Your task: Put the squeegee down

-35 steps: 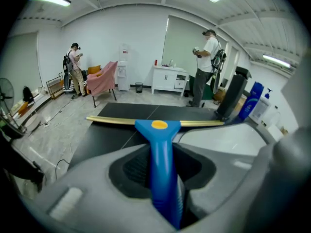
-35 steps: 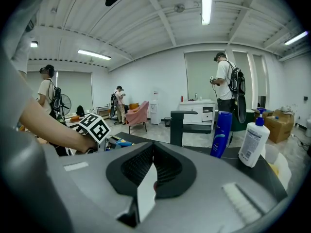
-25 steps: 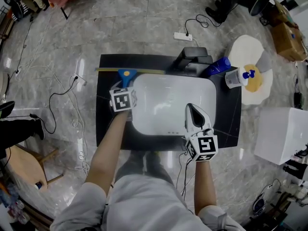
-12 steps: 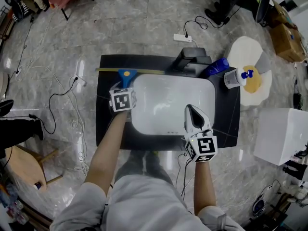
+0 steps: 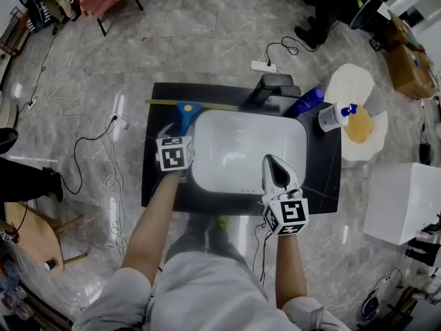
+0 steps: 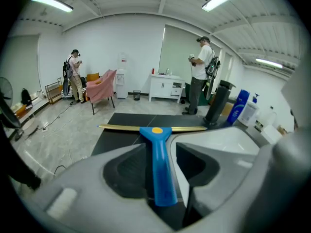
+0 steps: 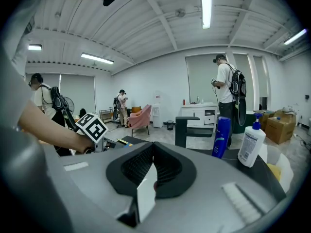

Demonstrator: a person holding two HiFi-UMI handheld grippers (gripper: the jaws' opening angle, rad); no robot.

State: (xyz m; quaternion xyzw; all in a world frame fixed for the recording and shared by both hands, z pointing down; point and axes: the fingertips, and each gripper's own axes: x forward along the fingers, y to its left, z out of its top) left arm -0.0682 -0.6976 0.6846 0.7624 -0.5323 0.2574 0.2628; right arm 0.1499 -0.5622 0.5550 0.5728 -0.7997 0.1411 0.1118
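Squeegee (image 5: pixel 185 113) flat on desk (image 5: pixel 324 174) left of basin (image 5: pixel 248 147), handle lying free between left gripper's (image 5: pixel 178 136) opening jaws for release; right gripper (image 5: pixel 272 163) idles at basin's near rim, jaws together.

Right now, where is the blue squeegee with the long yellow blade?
Head view: the blue squeegee lies on the black counter, left of the white basin.

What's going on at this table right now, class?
A person holds two grippers over a black table with a white basin. The blue squeegee lies on the table left of the basin; the left gripper is opening its jaws around the handle, not pressing it. The right gripper is shut over the basin's near rim.
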